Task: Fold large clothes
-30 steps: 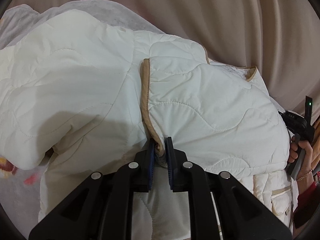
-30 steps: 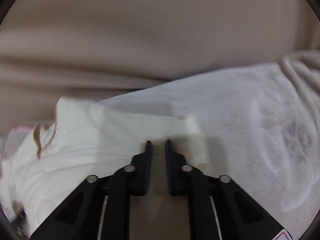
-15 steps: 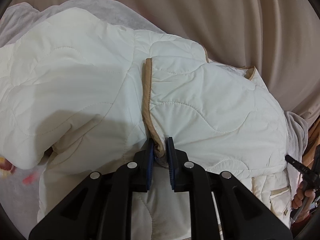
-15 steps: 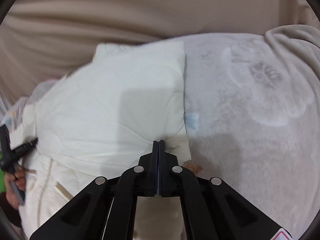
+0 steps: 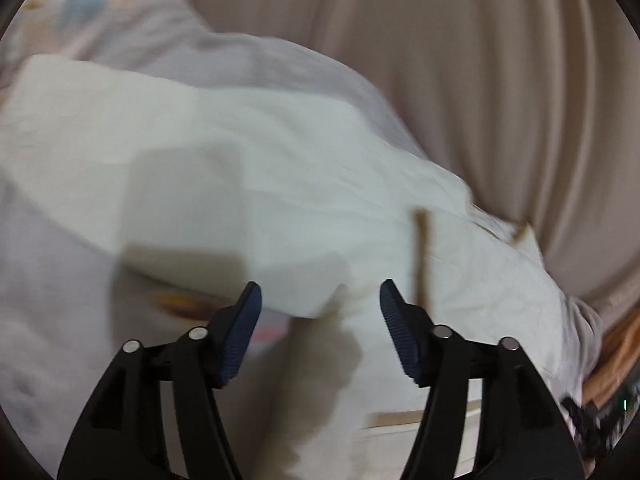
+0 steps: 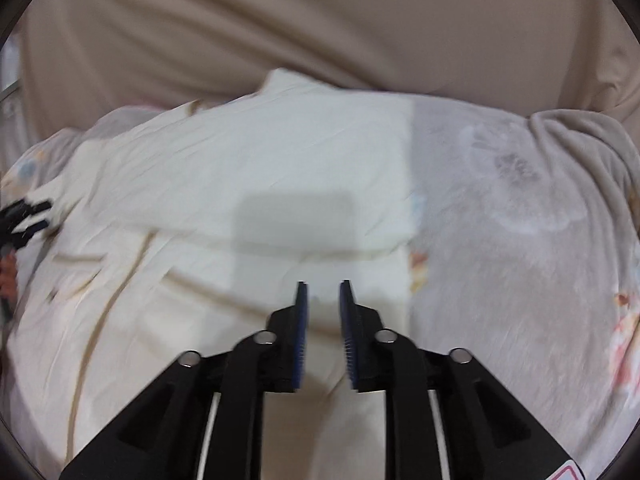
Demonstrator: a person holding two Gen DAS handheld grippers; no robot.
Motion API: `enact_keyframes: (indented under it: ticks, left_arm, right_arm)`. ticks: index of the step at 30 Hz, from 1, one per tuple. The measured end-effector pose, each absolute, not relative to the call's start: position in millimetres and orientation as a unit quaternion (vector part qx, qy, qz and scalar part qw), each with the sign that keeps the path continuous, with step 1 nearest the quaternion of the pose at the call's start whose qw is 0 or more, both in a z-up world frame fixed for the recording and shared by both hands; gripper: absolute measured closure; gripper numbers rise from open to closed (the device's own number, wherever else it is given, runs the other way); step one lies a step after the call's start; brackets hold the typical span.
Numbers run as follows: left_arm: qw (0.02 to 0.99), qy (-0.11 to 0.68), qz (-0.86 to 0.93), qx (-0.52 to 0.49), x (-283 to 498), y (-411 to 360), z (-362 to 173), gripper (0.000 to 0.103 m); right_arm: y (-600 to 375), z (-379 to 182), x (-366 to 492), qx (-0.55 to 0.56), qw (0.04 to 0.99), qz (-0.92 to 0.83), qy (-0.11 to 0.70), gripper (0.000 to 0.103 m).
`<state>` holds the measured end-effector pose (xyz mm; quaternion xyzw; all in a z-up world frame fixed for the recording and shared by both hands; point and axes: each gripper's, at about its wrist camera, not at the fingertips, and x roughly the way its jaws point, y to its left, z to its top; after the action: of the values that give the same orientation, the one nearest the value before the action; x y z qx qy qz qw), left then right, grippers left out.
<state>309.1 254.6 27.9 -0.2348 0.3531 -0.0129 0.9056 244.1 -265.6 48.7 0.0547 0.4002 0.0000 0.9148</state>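
Beige curtain [image 5: 460, 80] hangs in folds behind the bed, and a pale printed blanket [image 6: 520, 208] covers the bed under the cream jacket [image 5: 260, 184]. Half a second ago the left claw [image 5: 320, 308] was pinched on the jacket's tan-trimmed edge; now its blue pads stand wide apart with nothing between them, and it hovers over the near edge of a folded flap. The right claw [image 6: 323, 300] was shut tight then; now its jaws show a narrow gap and hold nothing, poised above the jacket's near right corner.

Both views are blurred with motion. From the right view the jacket [image 6: 240, 184] lies spread flat across the left and middle of the bed, its right edge straight against bare blanket on the right. A folded panel lies across its far part, and thin tan trim lines run over the near left part. At the far left edge of that view the left claw shows as a dark, smeared shape.
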Motion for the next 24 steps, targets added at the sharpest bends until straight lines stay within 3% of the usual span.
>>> enact_keyframes:
  ticks: [8,11,13,14,15,16,18,24]
  left_arm:
    - [0.869,0.328,0.189,-0.318,287.7,427.6,18.7,0.043]
    - [0.855,0.31,0.221,-0.352,291.3,463.3,14.7,0.043]
    - [0.85,0.308,0.226,-0.362,294.4,473.9,11.9,0.049]
    - [0.848,0.308,0.223,-0.369,298.3,474.9,10.7,0.057]
    - [0.85,0.308,0.214,-0.37,302.4,478.8,12.3,0.081]
    - [0.854,0.311,0.207,-0.362,307.5,473.1,15.2,0.091]
    - [0.871,0.302,0.197,-0.332,311.3,460.6,30.1,0.096]
    - [0.943,0.236,0.09,-0.215,312.9,335.2,122.8,0.098]
  right_arm:
    - [-212.8,18.1,166.9,0.012,0.912,0.059,0.406,0.054]
    - [-204.1,6.9,156.9,-0.009,0.918,0.051,0.392,0.051]
    - [-208.3,1.6,157.7,0.008,0.918,0.053,0.393,0.051]
    - [-210.5,1.2,157.2,0.016,0.917,0.055,0.394,0.05]
    - [-212.3,0.8,156.5,0.022,0.917,0.057,0.393,0.05]
    - [-214.1,0.3,156.9,0.026,0.917,0.059,0.393,0.05]
    - [-215.7,-0.1,156.5,0.029,0.918,0.06,0.392,0.049]
    - [-214.0,0.1,155.2,0.031,0.919,0.059,0.389,0.047]
